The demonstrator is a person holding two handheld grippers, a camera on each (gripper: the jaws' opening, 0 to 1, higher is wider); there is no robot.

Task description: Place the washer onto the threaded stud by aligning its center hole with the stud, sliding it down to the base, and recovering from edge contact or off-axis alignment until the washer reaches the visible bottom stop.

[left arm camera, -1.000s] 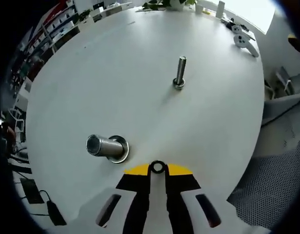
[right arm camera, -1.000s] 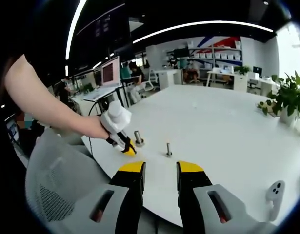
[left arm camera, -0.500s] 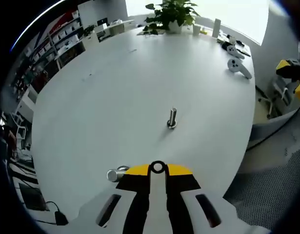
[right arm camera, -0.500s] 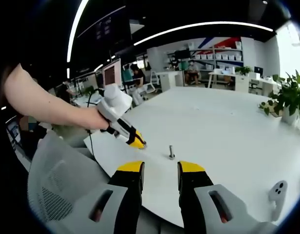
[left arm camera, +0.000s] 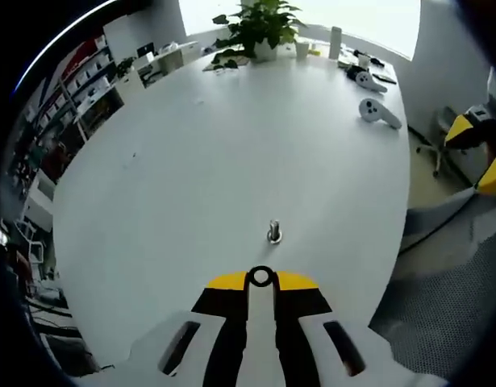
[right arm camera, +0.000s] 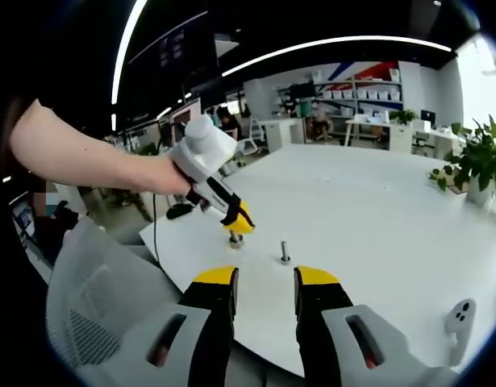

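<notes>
My left gripper (left arm camera: pixel 261 278) is shut, and a small metal washer (left arm camera: pixel 261 277) sits pinched between its yellow tips. Ahead of it a thin threaded stud (left arm camera: pixel 273 231) stands upright on the white table (left arm camera: pixel 191 161). In the right gripper view a hand holds the left gripper (right arm camera: pixel 235 218) in the air just above a thicker stud (right arm camera: pixel 235 239), with the thin stud (right arm camera: pixel 285 251) to its right. My right gripper (right arm camera: pixel 265 279) hangs open over the table's near edge with nothing between its jaws.
A potted plant (left arm camera: pixel 260 24) and white controllers (left arm camera: pixel 379 113) sit at the table's far side. A grey mesh chair (right arm camera: pixel 94 306) stands by the near edge. Another controller (right arm camera: pixel 457 314) lies near the right gripper. Desks and shelves fill the room behind.
The left gripper has risen off the table with the washer in it; the thicker stud has dropped out of its view. The right gripper has stayed still and open.
</notes>
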